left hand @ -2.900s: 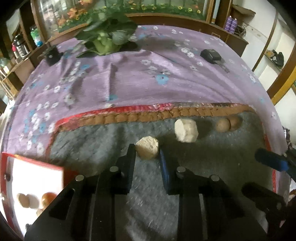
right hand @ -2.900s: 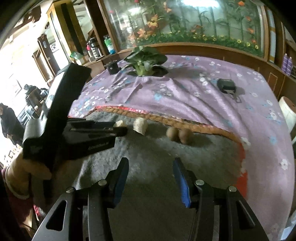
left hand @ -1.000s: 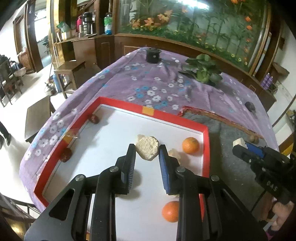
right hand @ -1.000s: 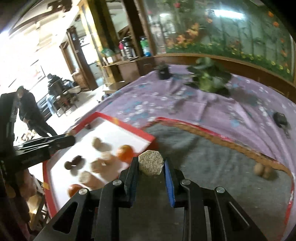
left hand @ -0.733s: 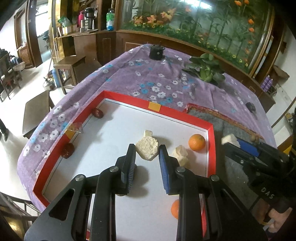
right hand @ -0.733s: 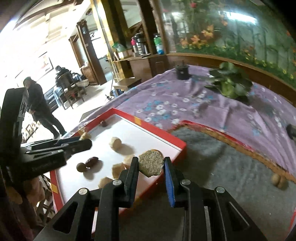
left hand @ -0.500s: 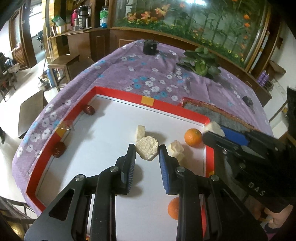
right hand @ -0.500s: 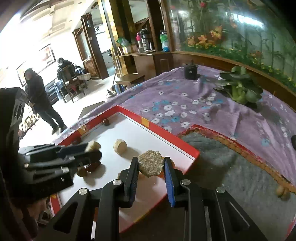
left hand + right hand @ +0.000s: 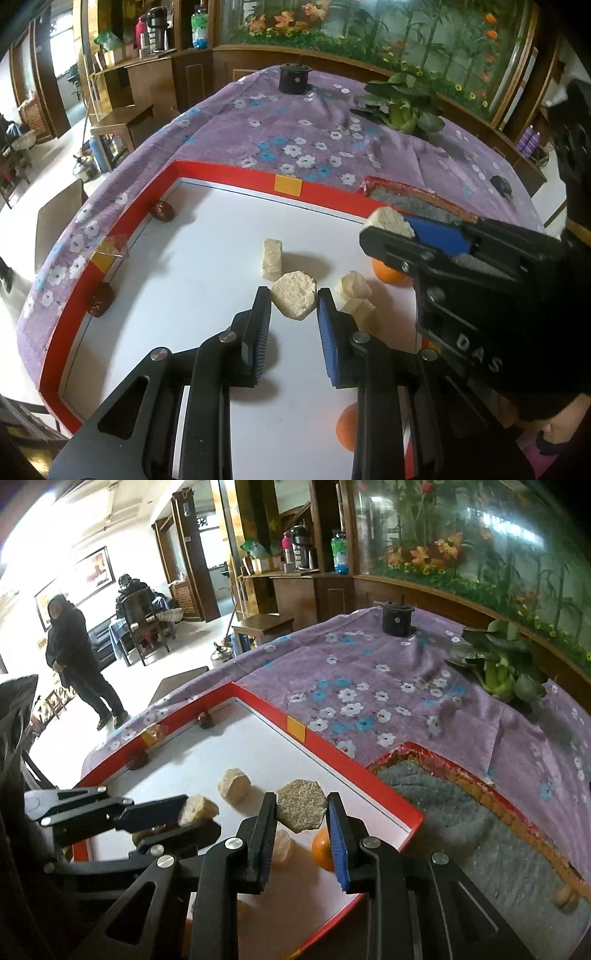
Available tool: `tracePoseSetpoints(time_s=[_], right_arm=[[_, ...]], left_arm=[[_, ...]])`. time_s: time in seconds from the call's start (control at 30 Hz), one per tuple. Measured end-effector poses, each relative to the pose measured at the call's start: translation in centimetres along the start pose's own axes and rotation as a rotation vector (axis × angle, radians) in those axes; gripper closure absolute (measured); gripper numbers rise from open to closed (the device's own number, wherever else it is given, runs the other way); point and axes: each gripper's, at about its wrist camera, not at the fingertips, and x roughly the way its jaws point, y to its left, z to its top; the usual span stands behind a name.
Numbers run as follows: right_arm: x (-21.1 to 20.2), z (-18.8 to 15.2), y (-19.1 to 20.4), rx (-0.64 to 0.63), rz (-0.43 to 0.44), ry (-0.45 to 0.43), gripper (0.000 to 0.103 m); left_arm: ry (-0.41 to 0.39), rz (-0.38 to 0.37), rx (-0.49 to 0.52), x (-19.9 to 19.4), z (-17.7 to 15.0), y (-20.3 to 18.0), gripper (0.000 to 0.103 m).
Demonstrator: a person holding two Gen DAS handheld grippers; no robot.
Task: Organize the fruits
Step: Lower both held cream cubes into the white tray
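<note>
I have the left tool [image 9: 291, 301] clamped on a pale hexagonal chunk [image 9: 294, 300], held above the white floor of the red-rimmed tray [image 9: 236, 173]. My right tool [image 9: 301, 812] pinches a second hexagonal chunk [image 9: 301, 809] over the tray's near corner. Loose pale chunks [image 9: 272, 258], an orange [image 9: 322, 843] and dark dates [image 9: 162, 211] lie in the tray on the purple-clothed table [image 9: 295, 122].

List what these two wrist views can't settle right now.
- Left wrist: lower orange half hidden by the left hand-held gripper; upper orange by the right hand-held gripper.
- Right wrist: orange partly behind a finger; brown pieces on the grey mat too small to identify.
</note>
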Motion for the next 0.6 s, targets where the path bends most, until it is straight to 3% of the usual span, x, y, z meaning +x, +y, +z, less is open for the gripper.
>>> tracePoseSetpoints(time_s=[0.37, 0.6], right_arm=[[4.3, 0.9, -0.6, -0.013, -0.010, 0.102, 0.077], [5.7, 1.1, -0.3, -0.023, -0.009, 0.118, 0.077]], left_arm=[[0.039, 0.019, 0.020, 0.9, -0.3, 0.0, 0.078], [0.050, 0.023, 0.029, 1.3, -0.2, -0.2, 0.078]])
